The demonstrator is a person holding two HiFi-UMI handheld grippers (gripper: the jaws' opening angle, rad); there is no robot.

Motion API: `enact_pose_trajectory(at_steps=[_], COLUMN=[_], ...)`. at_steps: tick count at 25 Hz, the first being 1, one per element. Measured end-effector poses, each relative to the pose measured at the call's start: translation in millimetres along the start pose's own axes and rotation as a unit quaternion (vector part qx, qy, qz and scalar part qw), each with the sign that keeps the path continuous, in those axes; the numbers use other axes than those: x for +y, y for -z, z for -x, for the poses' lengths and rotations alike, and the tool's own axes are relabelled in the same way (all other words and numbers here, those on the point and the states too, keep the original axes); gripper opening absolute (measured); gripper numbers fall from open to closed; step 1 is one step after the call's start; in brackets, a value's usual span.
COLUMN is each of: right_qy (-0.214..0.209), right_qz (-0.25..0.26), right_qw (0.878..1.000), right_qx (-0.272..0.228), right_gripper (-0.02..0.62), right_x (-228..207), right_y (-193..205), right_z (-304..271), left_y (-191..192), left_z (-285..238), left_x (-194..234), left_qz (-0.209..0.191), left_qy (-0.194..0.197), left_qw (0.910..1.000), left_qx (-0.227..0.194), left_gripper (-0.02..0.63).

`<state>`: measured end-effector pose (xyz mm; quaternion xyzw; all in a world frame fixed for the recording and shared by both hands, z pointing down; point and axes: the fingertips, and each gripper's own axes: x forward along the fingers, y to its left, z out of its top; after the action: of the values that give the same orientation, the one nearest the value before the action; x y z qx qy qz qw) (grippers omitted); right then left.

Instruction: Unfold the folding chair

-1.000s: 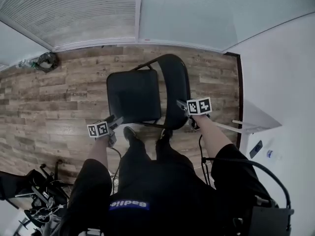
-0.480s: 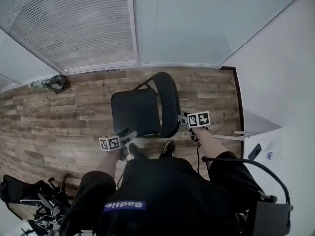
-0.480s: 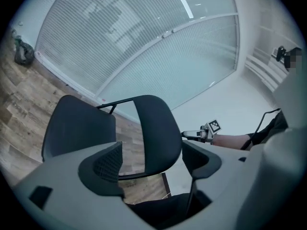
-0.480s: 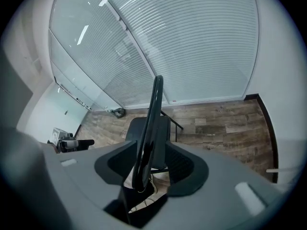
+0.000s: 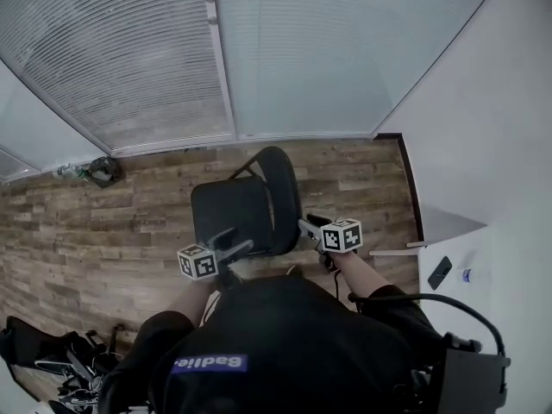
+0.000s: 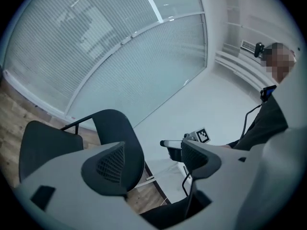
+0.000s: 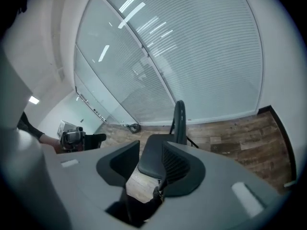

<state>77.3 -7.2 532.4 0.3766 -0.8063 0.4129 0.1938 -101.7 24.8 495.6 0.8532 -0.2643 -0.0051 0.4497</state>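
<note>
So the black folding chair with the padded seat and curved backrest [image 5: 233, 214] is standing open on the brown wood-plank floor [image 5: 103, 205], seat down flat on the left, back upright on the right, just on the near side of the frosted glass wall with white blinds [image 5: 129, 59]. Looks to me like the unfolding part is basically done, since the seat sits level and the thin black legs are splayed out on the far side. That's probably why neither claw is on it. The left claw [image 5: 235, 240] hangs over the near edge of the seat, spread wide with nothing in it and clear of the chair. The right claw [image 5: 309, 227] is near the backrest's near end, also apart from it. Its jaws have just been closing a little but are wide, and there's nothing between them; you just see the chair through the gap, farther off. Both point out over the chair, not down at it.
</note>
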Motion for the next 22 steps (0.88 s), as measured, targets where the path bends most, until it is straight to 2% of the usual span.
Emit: enact_pose_trajectory(at_steps=[4,10,16,22], right_qy=[-0.047,-0.105,-0.143,-0.173], right_qz=[0.060,0.142,0.176,0.198], right_qw=[0.996,0.979,0.961,0.945], right_qx=[-0.048,-0.105,-0.156,-0.194], right_gripper=[0.093,0.060,0.051,0.040], right_x=[47,112,160,200], right_y=[-15,-40,-71,-91], right_z=[13,30,58,86], left_y=[-21,-49,-76,-97], left_z=[-10,-19,-12,1], left_x=[-44,-114,-159,-193], left_qz=[-0.039,-0.118,-0.172,-0.219], left_qy=[0.023,0.074,0.094,0.103], left_qw=[0.9990,0.9903,0.9801,0.9683], left_qx=[-0.005,-0.005,-0.032,-0.061], left_gripper=[0.373,0.370,0.364,0.325])
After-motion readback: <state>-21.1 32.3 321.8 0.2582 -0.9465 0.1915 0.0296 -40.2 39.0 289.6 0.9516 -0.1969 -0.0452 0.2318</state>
